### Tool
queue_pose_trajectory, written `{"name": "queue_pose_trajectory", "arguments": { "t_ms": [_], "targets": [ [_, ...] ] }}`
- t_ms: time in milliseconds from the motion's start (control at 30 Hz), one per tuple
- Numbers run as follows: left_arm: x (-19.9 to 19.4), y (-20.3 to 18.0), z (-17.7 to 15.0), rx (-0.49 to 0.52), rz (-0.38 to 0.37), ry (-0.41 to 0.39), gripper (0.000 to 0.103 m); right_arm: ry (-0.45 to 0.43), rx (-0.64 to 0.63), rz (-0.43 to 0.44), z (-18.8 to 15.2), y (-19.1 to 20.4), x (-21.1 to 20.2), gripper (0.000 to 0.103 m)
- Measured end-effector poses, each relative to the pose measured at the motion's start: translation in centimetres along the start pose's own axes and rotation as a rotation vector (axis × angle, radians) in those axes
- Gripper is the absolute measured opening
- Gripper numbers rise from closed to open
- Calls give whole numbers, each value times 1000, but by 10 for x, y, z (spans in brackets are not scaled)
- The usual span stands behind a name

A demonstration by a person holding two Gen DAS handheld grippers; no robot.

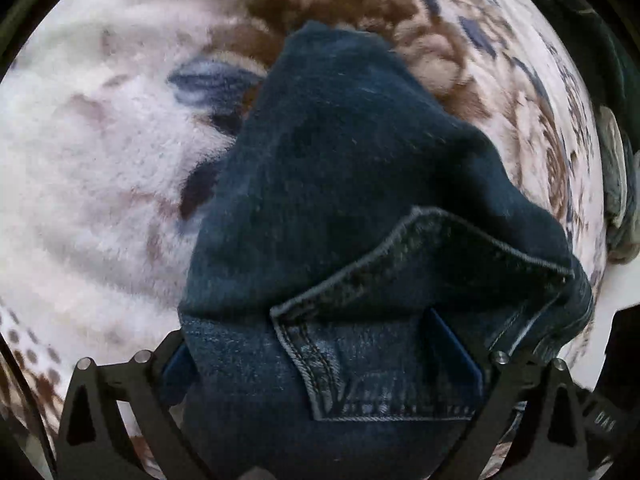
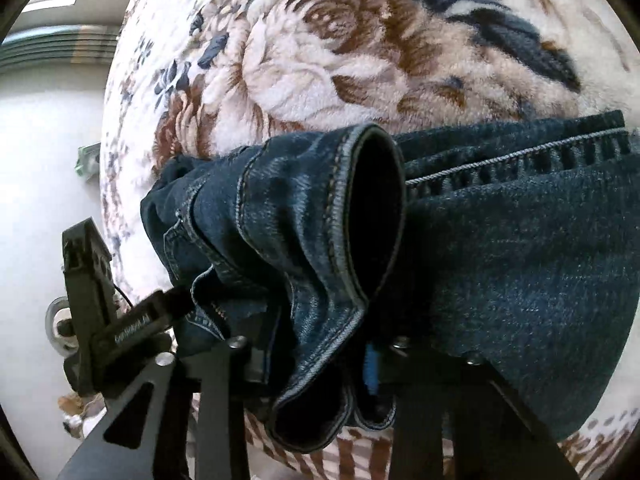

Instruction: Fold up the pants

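Left claw [image 1: 320, 376] first: wide apart at the arms, dark denim filling the whole gap, blue pads peeking out on either side of the cloth; looks clamped on a thick bundle of the jeans [image 1: 340, 208], near a back pocket [image 1: 380, 360] with its double stitching. Rest of the jeans draped away from that pocket, onto the blanket [image 1: 100, 160].

Over to the right claw [image 2: 316, 360]: pinched on bunched denim at a hemmed opening [image 2: 372, 220], stitched rim gaping dark just above the grip. Seamed leg running off rightward from that opening, lying on the blanket.

Handling, by the look of it: heavy, thick cotton, limp yet stubborn at seams and hems; not slippery, not fragile. Best bite probably on the stitched edges beside the pocket and hem, where layers stay together and will not slide apart.

Surface: plush fleece blanket, cream with brown roses and navy leaves, soft and likely grippy under denim. Left of the opening in the right view, pale floor [image 2: 44, 184] and striped curtain [image 2: 56, 46].
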State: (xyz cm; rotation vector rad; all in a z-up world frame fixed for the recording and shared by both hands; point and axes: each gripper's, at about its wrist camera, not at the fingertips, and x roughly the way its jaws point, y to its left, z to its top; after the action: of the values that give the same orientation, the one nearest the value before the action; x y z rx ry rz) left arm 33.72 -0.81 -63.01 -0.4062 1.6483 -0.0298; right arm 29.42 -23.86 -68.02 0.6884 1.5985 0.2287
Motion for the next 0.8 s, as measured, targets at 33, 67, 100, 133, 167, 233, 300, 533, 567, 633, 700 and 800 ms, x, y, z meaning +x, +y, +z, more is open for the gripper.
{"name": "queue_pose_trajectory", "arguments": {
  "t_ms": [33,67,100,133,167,233,300,533,567,633,700,800],
  "targets": [
    [-1,-1,1,2,2,8,103,-9,-6,-15,0,5,-1,29],
    [-4,-2,1,4,4,10,103,-20,-7,-29,0,10,-2,28],
    [-9,-4,1,10,10,7,103,-30,-8,-42,-1,14,-5,27],
    [-16,-6,1,18,18,-2,103,-43,-14,-53,-2,18,-8,26],
    [-27,-10,0,34,33,-26,103,-63,-17,-62,-4,21,-16,25],
    [-52,-17,-2,62,48,-82,103,-107,-23,-61,-7,24,-33,24],
    [-80,-23,-6,79,33,-140,103,-165,-28,-72,-12,27,-60,24],
    [-110,-38,5,87,3,-187,103,-289,74,-146,-25,-30,-149,23],
    [-106,-39,7,88,2,-179,103,-280,112,-164,-27,-48,-154,23],
    [-96,-45,8,99,4,-159,103,-245,192,-197,-29,-82,-153,23],
    [-86,-53,9,124,13,-134,103,-215,243,-261,-28,-111,-143,31],
    [-67,-66,17,145,14,-88,103,-159,292,-251,-22,-134,-125,55]
  ]
}}
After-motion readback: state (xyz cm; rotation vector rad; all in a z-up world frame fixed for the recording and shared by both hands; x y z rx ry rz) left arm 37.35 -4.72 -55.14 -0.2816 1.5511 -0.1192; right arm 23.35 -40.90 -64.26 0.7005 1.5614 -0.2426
